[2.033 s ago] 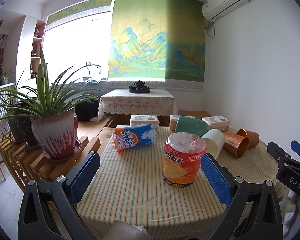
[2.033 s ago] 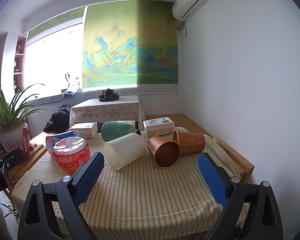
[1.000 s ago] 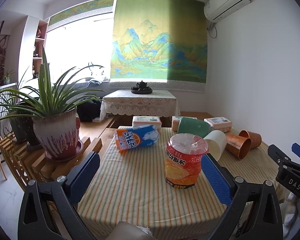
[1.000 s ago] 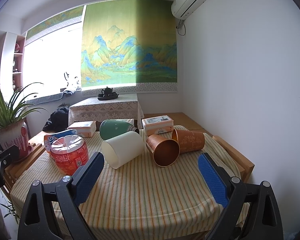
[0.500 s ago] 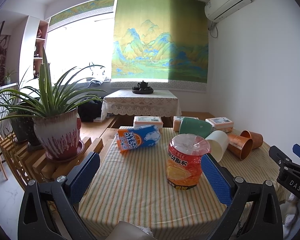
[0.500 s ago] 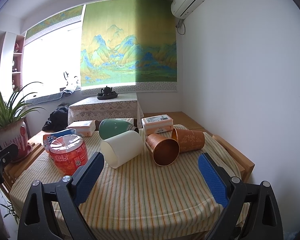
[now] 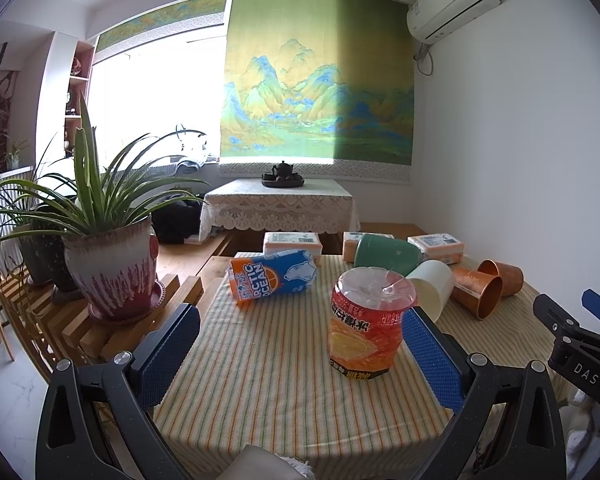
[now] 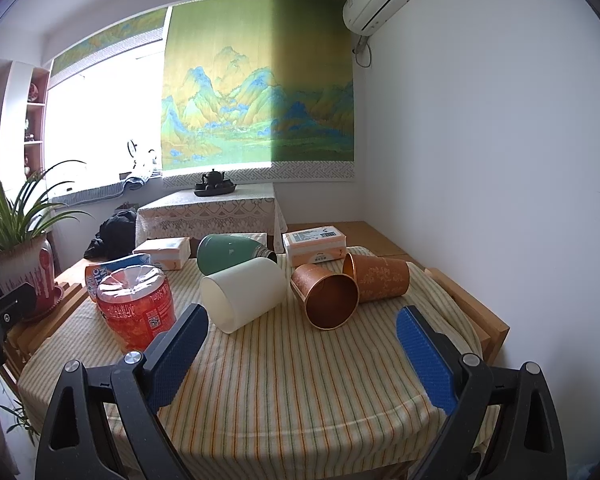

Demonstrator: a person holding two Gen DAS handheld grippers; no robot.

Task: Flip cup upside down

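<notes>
Several cups lie on their sides on the striped tablecloth (image 8: 300,380): a white cup (image 8: 242,294), a green cup (image 8: 230,253) behind it, and two copper cups (image 8: 326,296) (image 8: 380,278) to the right. They also show in the left wrist view: white cup (image 7: 430,286), green cup (image 7: 384,250), copper cups (image 7: 478,292). An orange and red cup (image 7: 366,330) stands upside down between my left gripper's pads. My left gripper (image 7: 300,356) is open and empty. My right gripper (image 8: 302,358) is open and empty, short of the white and copper cups.
A blue and orange cup (image 7: 274,276) lies on its side at the table's far left. Tissue packs (image 8: 316,242) sit along the far edge. A potted plant (image 7: 110,264) stands on a wooden rack left of the table. A lace-covered side table (image 7: 280,208) stands behind.
Both views have shifted slightly; the objects sit a little lower and further left in the right wrist view. Nothing on the table has moved and both grippers stay open.
</notes>
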